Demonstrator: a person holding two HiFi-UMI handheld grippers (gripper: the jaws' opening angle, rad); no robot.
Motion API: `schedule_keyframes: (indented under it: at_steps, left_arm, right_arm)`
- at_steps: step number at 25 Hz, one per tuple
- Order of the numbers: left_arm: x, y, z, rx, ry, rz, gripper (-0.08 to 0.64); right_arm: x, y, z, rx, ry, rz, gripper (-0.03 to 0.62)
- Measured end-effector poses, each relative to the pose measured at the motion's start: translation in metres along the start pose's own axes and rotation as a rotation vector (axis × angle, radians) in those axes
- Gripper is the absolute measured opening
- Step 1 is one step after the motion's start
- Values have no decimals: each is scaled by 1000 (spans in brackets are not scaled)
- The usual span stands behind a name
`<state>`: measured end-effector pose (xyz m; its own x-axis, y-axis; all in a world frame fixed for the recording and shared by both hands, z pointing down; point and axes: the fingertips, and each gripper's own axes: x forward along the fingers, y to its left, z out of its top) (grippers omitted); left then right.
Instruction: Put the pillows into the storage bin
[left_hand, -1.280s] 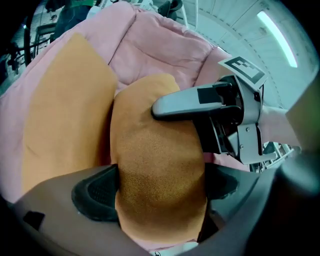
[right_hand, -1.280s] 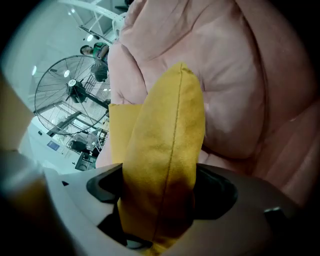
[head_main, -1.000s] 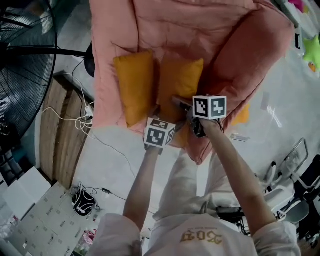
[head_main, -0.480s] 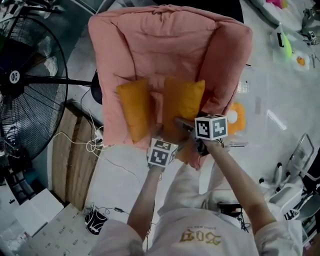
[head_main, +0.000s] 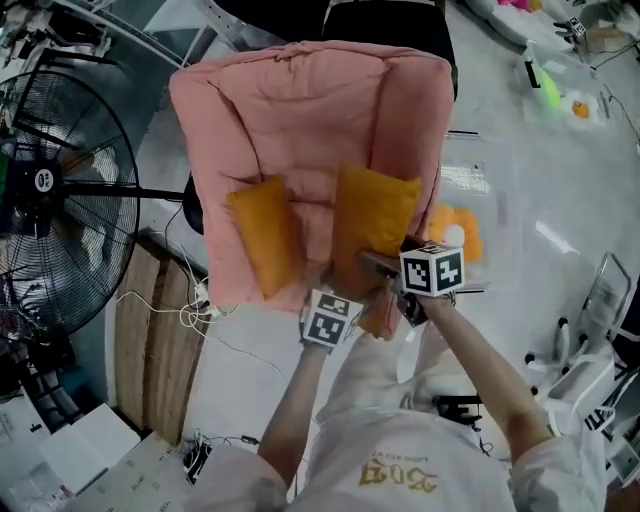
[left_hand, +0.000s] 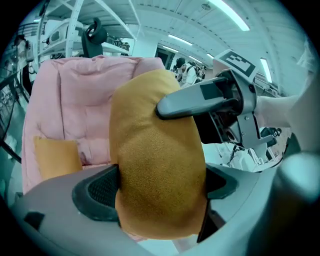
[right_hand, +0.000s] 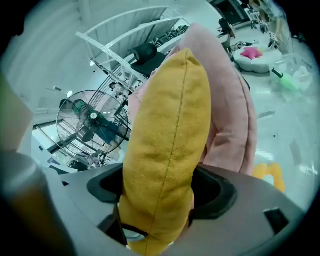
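Observation:
Both grippers hold one orange pillow (head_main: 372, 215) above the seat of a pink padded chair (head_main: 300, 110). In the left gripper view the pillow (left_hand: 157, 165) fills the gap and my left gripper (left_hand: 160, 187) is shut on its lower end. My right gripper (right_hand: 160, 192) is shut on the pillow's (right_hand: 167, 130) seamed edge. In the head view the left gripper (head_main: 335, 292) grips from below and the right gripper (head_main: 385, 272) from the right. The right gripper (left_hand: 220, 100) also shows in the left gripper view. A second orange pillow (head_main: 262, 235) lies on the seat to the left. A clear storage bin (head_main: 480, 185) stands right of the chair.
A large black floor fan (head_main: 60, 200) stands left of the chair, with white cables (head_main: 160, 305) and a wooden board (head_main: 150, 340) on the floor beside it. Something orange (head_main: 455, 228) lies in the bin. Metal frames (head_main: 600, 300) stand at the right.
Both grippers have risen with the right-hand pillow, lifting it off the seat. The head view has swung so the chair's back and the fan show more fully.

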<state>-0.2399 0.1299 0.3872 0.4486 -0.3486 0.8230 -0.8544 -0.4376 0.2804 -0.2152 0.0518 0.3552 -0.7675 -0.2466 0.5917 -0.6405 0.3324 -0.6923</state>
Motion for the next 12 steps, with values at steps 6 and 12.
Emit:
schedule_keyframes:
  at_steps: [6,12]
  left_arm:
    - [10,-47,13,57,-2,-30,517]
    - [24,-102,26,108,8,-64,515]
  right_arm:
    - [-51,-19,-5,-5,-51,-31,407]
    - [-108,-46,-12,13,-110,-54,405]
